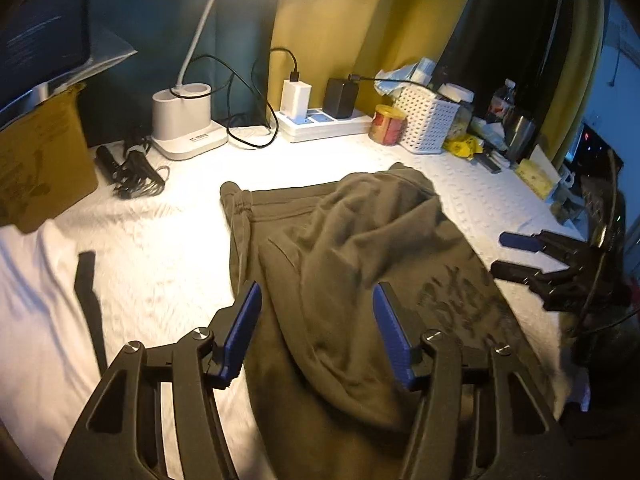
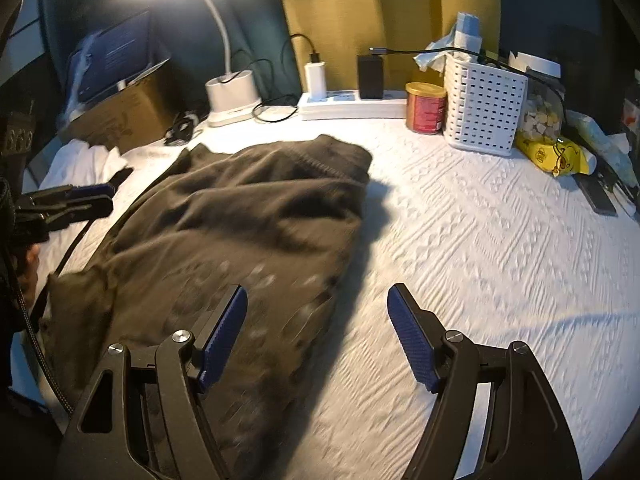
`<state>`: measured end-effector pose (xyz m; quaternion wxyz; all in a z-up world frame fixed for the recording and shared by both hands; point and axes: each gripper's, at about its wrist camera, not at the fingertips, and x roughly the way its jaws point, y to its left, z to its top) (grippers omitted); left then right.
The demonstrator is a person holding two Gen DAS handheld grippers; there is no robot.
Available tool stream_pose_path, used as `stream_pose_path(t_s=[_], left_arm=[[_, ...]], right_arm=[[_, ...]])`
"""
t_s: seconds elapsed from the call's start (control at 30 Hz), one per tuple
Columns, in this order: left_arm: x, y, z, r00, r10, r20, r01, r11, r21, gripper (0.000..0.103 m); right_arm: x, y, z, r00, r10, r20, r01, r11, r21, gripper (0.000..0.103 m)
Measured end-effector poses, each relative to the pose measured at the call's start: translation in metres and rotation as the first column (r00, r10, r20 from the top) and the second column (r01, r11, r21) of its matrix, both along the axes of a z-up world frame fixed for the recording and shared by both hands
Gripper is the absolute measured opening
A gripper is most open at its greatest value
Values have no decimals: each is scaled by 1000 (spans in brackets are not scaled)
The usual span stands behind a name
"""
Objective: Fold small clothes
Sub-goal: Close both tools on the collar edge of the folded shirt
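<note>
A dark olive garment (image 1: 360,240) lies partly folded and rumpled on the white textured cover (image 1: 160,264), with a faded print near its right edge. My left gripper (image 1: 317,286) hovers open over its near part, and nothing sits between the blue pads. In the right wrist view the same garment (image 2: 240,220) fills the left half. My right gripper (image 2: 318,288) is open above its right edge, one pad over the cloth and one over the cover (image 2: 480,260). Each gripper shows in the other's view: the right gripper (image 1: 508,254) and the left gripper (image 2: 108,198).
Along the back stand a white lamp base (image 1: 182,120), a power strip (image 1: 328,122) with chargers, a red can (image 1: 387,125) and a white basket (image 1: 426,120). A cardboard box (image 1: 40,168) and a black strap (image 1: 90,300) lie at left. Small clutter lines the right edge.
</note>
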<state>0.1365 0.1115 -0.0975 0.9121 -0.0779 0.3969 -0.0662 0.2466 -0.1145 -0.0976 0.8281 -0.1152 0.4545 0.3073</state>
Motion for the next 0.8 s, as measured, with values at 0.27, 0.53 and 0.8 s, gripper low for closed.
stream_pose_path(t_s=[0.27,0.53,0.8], left_arm=[[41,4,-20,999,-14,-40,17,997,80,46],[57,7,-24,999,-30,-40,34,993,115,29],[65,11,-38,995,-46,-92,53,995,80,29]], right_arm=[[52,5,-4,1000,-27,-7,27,999,28,69],[97,18,-16,999,-34,-33,35,998,44,54],[107,31,-36,996,-16,-87,20,999,41,53]])
